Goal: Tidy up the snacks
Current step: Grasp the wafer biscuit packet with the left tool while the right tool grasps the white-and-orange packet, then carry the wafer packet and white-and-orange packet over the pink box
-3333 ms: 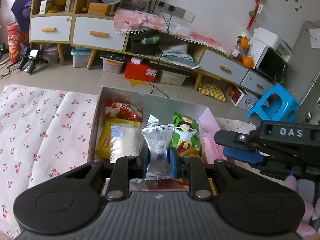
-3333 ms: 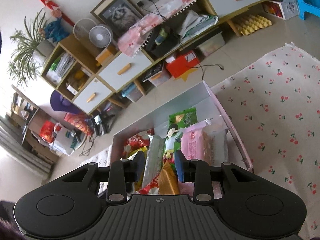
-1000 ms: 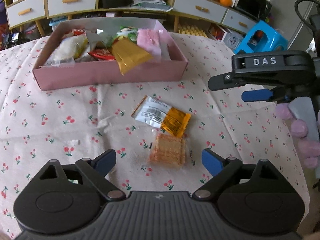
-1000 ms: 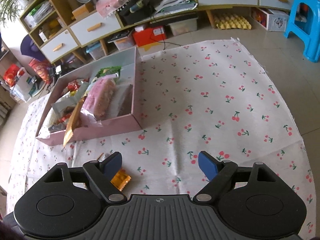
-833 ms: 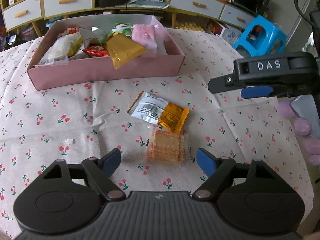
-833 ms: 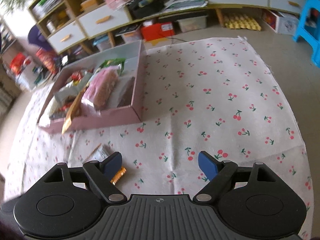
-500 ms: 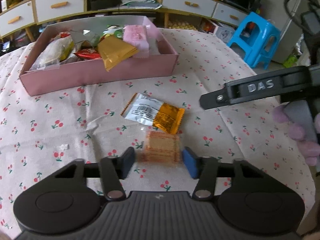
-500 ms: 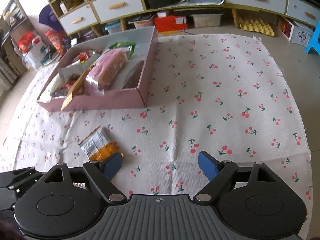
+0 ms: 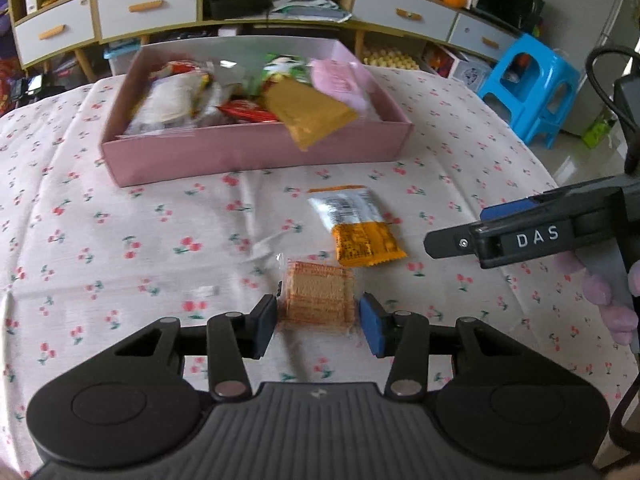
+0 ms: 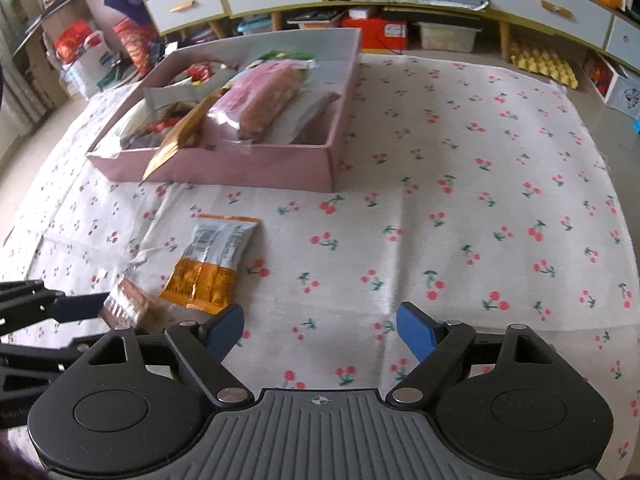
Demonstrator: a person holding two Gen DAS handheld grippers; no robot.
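Left gripper (image 9: 318, 322) closing narrow around the clear-wrapped cracker pack (image 9: 318, 295), pads at both of its sides, likely for carrying to the pink box (image 9: 256, 156); cracker pack on the cherry cloth (image 9: 120, 240), well in front of the pink box; orange-and-silver packet (image 9: 356, 226) between pack and box, lying loose, apparently next; right gripper (image 10: 320, 330) wide, holding nothing, probably waiting its turn
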